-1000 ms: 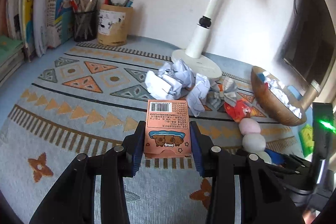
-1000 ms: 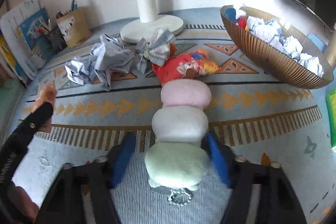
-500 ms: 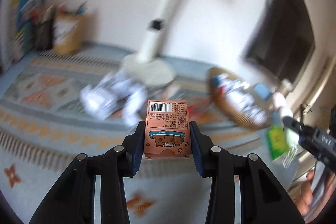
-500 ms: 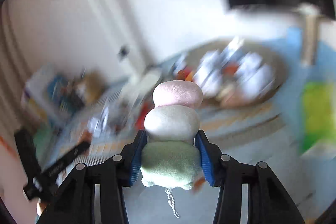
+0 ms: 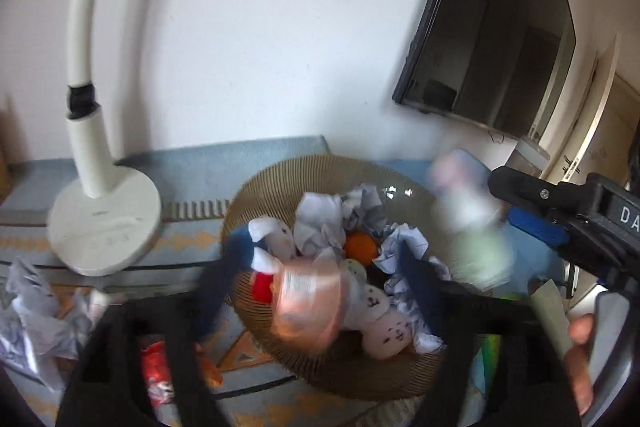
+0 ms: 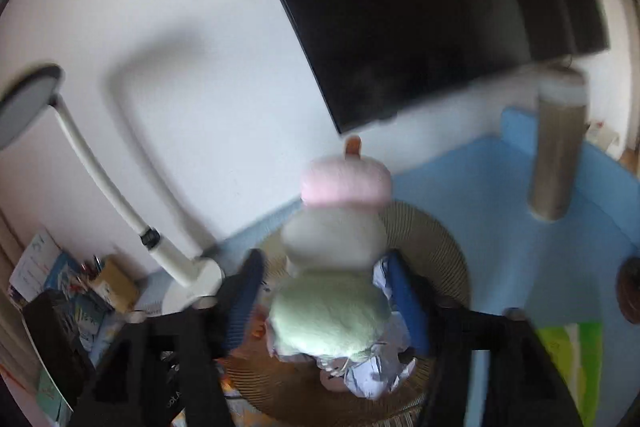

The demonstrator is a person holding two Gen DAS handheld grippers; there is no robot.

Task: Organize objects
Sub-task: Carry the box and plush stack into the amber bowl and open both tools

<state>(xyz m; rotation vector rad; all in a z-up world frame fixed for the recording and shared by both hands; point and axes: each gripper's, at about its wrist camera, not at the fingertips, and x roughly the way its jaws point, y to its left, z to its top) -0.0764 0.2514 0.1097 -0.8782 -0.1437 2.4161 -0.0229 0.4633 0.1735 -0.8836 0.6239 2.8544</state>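
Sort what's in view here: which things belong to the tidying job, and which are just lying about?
Job:
- bowl
- pink box, dropping from the opening left gripper
- plush dango, between the opening pads of the right gripper
- paper balls in the bowl
- loose paper on the mat

Lying about:
- lamp
- screen
- tumbler

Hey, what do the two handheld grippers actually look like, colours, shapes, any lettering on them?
Both are black plastic two-finger tools with blue ribbed pads. The left gripper has broad, blocky black finger bases. The right gripper has the same build, with small silver screws on its finger bases. In the left wrist view, white letters "DA" mark its black body, the rest cut off, and a silver screw sits near the tip.
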